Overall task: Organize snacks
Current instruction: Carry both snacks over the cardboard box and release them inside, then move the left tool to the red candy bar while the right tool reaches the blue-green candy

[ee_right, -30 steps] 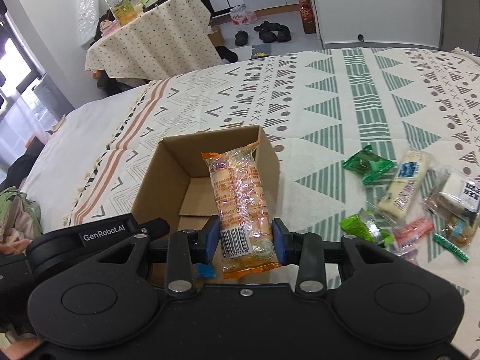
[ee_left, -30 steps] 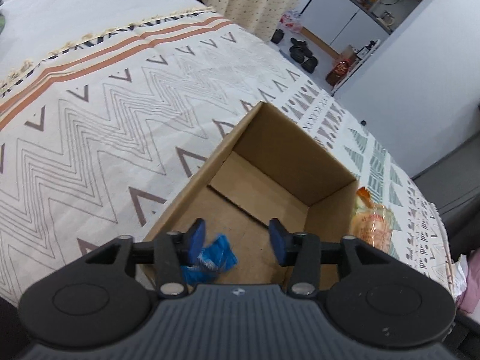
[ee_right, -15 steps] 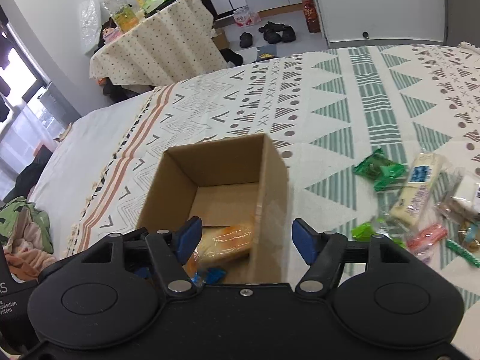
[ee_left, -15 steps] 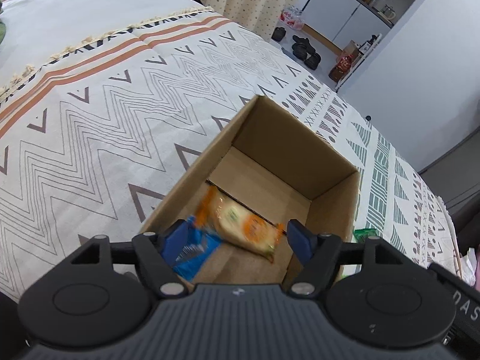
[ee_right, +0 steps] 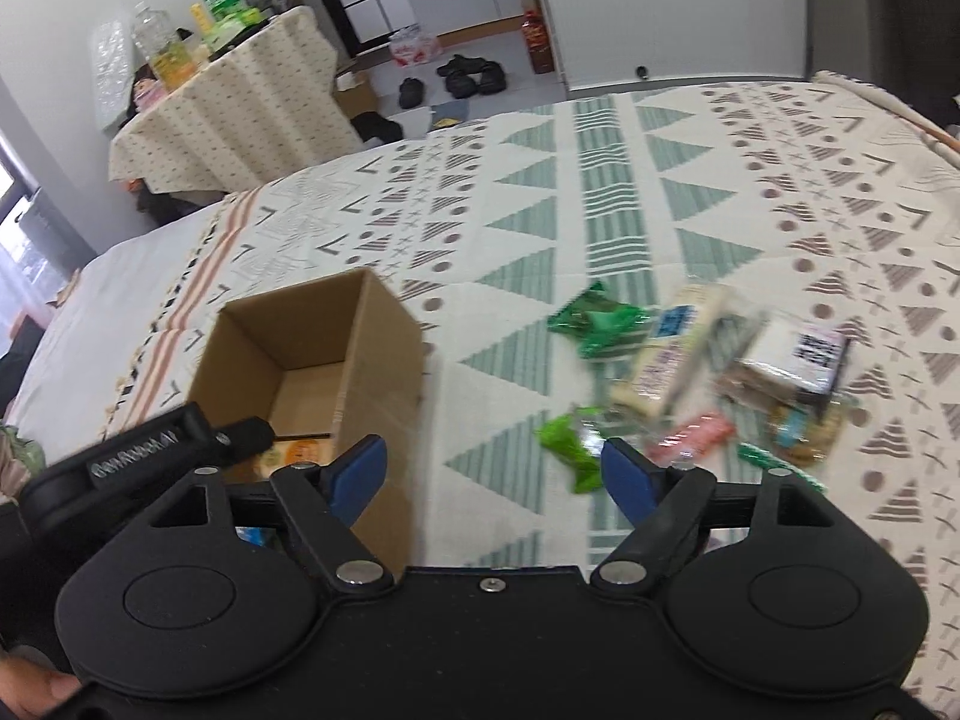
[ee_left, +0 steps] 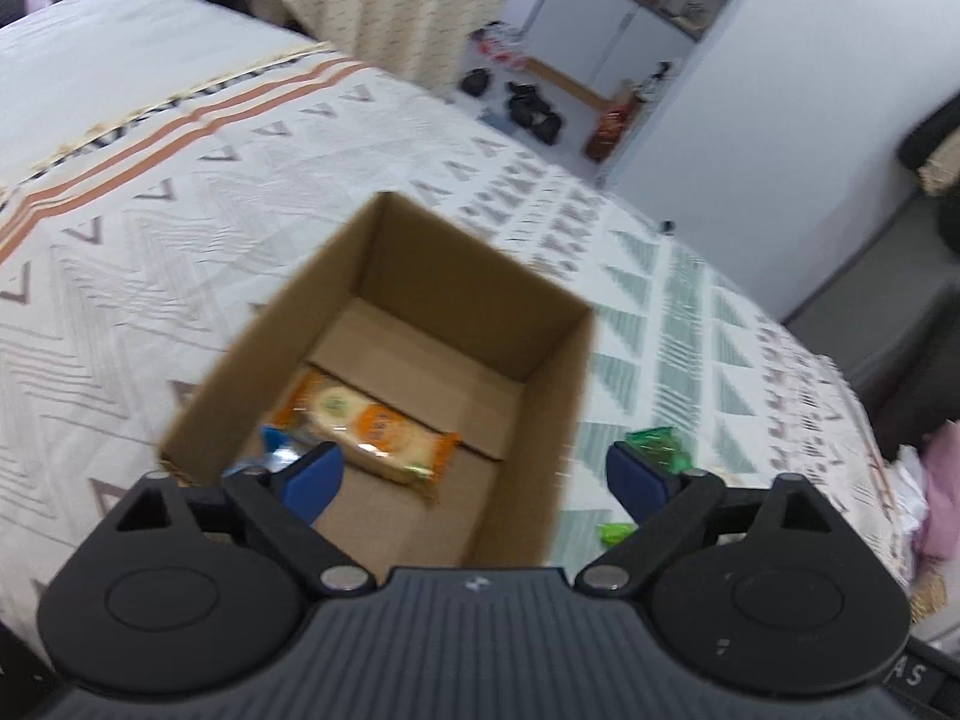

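Observation:
An open cardboard box (ee_left: 540,384) stands on the patterned cloth; it also shows in the right wrist view (ee_right: 372,348). An orange snack packet (ee_left: 366,426) and a blue packet (ee_left: 270,450) lie on its floor. My left gripper (ee_left: 474,474) is open and empty above the box's near edge. My right gripper (ee_right: 495,474) is open and empty, just right of the box. A pile of loose snacks (ee_right: 708,372) lies on the cloth to the right, with green packets (ee_right: 594,324) nearest the box.
A green packet (ee_left: 654,444) lies on the cloth beside the box's right wall. A draped side table with bottles (ee_right: 228,90) stands beyond the bed. Shoes (ee_right: 462,69) lie on the floor by white cabinets.
My right gripper opened and let the orange packet drop into the box, then swung right toward the snack pile. My left gripper opened wide, leaving the blue packet in the box, and drew back.

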A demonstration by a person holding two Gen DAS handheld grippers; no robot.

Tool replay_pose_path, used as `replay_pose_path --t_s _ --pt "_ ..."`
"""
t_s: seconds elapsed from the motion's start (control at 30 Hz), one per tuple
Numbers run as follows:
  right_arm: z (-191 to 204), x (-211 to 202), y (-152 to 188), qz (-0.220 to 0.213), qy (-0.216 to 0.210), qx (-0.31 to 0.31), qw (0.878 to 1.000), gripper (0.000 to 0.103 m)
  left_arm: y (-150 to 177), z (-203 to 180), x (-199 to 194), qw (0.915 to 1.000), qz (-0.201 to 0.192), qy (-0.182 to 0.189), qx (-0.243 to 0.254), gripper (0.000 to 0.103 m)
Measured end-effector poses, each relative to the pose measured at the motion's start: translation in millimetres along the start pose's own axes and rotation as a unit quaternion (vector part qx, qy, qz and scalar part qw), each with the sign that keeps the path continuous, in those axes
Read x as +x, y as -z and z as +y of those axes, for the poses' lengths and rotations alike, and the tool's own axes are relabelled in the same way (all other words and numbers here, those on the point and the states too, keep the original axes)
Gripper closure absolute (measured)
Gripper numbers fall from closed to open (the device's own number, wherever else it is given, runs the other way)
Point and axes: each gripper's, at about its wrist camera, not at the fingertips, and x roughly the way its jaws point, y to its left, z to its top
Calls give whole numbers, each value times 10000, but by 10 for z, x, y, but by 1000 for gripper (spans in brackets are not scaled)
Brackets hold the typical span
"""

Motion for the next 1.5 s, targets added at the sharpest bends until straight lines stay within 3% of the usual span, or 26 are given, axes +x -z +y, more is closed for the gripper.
replay_pose_path --t_s 0.23,0.63,1.1,1.33,1.5 --pt "-311 -211 69 -150 257 182 9994 14 165 -332 -24 9984 31 307 475 6" --pt "-747 -521 208 -327 515 443 9972 13 459 -626 25 9919 420 556 1060 6" --pt "-1056 -572 433 -197 603 750 9952 13 786 -819 145 9842 927 449 1439 9" --pt "-1143 -485 524 -56 463 916 9947 22 916 -820 241 9823 1164 441 1402 14" --pt "-1213 -364 596 93 320 1052 9939 31 1017 -801 384 9791 1464 327 1372 29"
